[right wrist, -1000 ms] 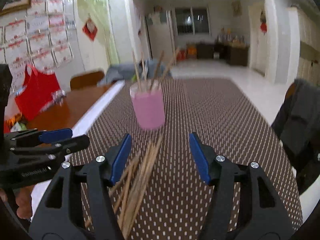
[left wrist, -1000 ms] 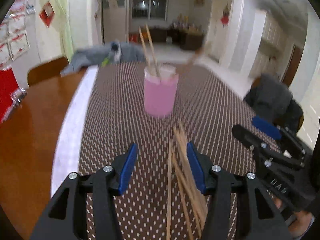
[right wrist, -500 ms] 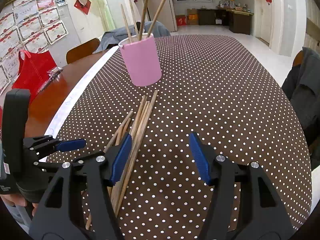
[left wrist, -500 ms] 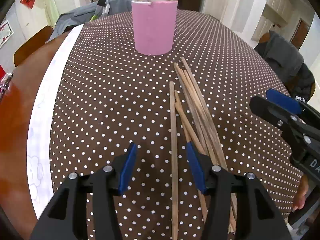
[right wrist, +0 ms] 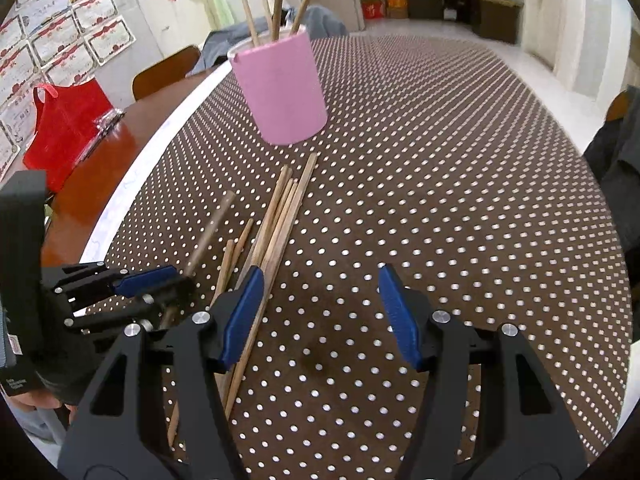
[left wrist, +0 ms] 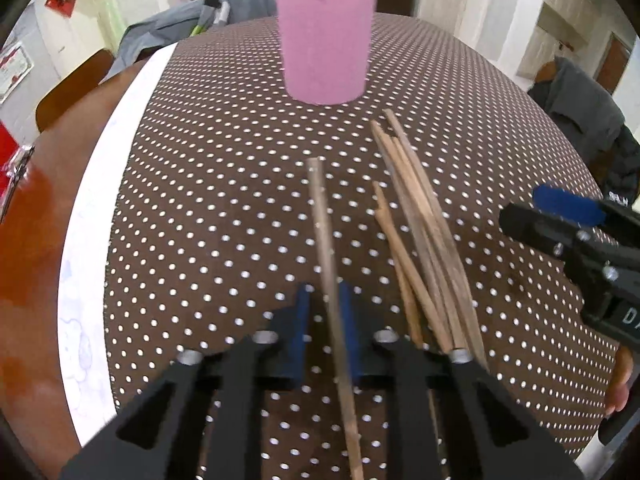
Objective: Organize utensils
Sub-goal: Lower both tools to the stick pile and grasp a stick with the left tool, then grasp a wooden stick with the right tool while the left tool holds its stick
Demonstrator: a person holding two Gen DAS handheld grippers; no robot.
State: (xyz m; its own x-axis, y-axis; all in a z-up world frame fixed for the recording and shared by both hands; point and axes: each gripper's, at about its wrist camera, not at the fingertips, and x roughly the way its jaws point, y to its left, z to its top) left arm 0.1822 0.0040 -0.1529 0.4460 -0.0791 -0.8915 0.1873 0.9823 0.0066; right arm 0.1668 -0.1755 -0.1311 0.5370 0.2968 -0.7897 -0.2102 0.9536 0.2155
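Open desk (right wrist: 460, 168) is left right of the loose chopsticks (right wrist: 280, 216). The way ahead is blocked by the pink cup (right wrist: 282, 92).

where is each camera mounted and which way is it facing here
Left wrist view: sits on the left gripper, angled down across the dotted tablecloth toward the pink cup; its own jaws are shut on one chopstick, and the right gripper shows at the right edge.
Right wrist view: sits on the right gripper, jaws open, facing the same cup from further right; the left gripper shows at lower left.
Shared: the cup, the loose chopsticks, the tablecloth.
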